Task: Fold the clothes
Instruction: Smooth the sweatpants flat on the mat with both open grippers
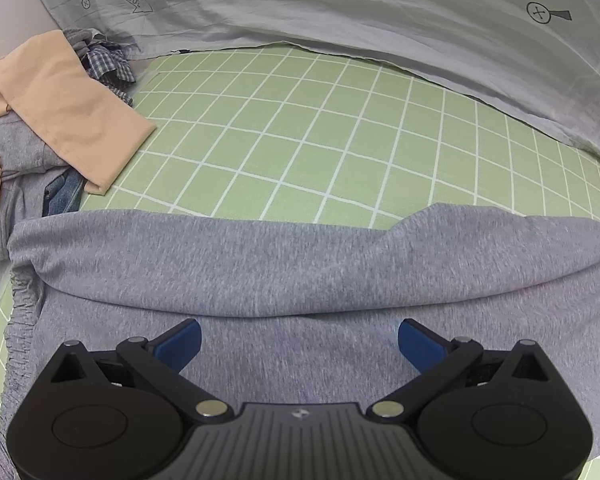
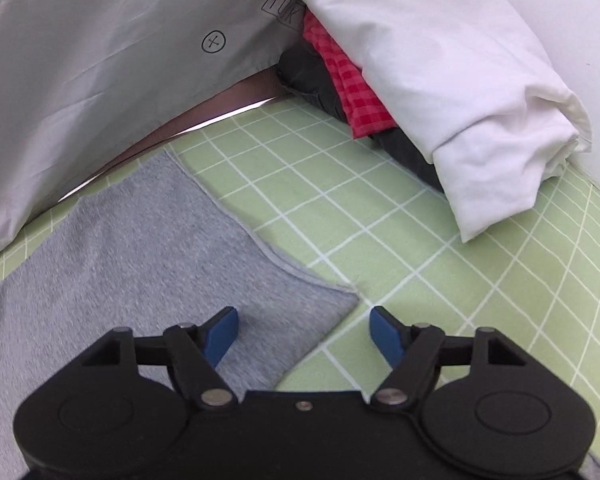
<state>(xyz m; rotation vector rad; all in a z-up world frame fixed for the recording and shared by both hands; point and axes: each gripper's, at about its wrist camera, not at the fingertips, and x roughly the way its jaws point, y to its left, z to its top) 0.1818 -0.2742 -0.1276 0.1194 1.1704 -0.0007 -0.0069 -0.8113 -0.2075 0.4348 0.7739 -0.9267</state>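
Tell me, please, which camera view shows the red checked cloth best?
The right wrist view: the red checked cloth lies there in plain sight, wedged between a white bundle and dark fabric. The left wrist view does not show it at all.

Grey garment (image 1: 260, 256) on green checked bed (image 1: 340, 128)
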